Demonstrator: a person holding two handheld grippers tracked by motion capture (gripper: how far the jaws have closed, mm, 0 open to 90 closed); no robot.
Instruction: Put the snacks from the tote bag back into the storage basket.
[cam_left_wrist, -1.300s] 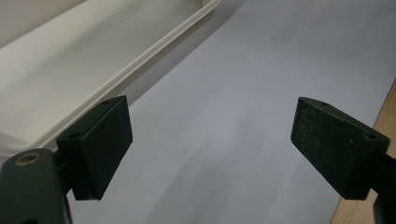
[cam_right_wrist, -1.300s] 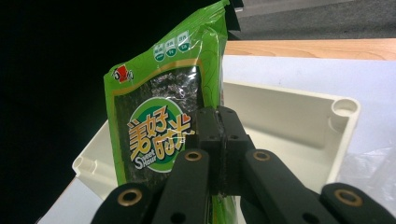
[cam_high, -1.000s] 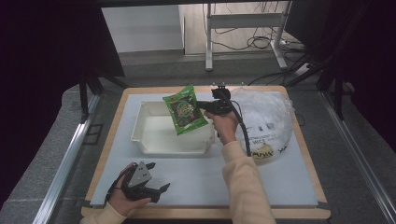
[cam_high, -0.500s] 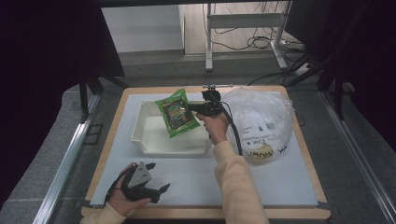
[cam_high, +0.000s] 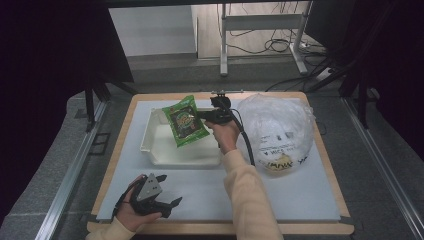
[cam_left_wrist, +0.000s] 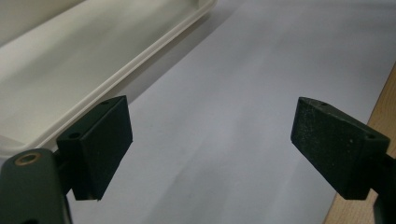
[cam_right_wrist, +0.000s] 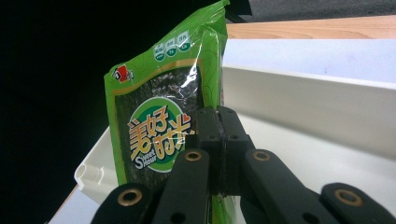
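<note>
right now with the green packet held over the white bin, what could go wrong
1. The right gripper pinches the green snack packet by one edge only, so the slick film might slip out early.
2. The packet hangs tilted above the white bin, near its rim; released here, it may catch on the wall instead of lying flat.
3. The clear plastic bag sits close beside the right forearm, so a pull back could drag it.

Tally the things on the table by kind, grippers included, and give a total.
Green snack packet: 1
White plastic tray: 1
Clear plastic bag: 1
Left gripper and right gripper: 2
Total: 5
</note>
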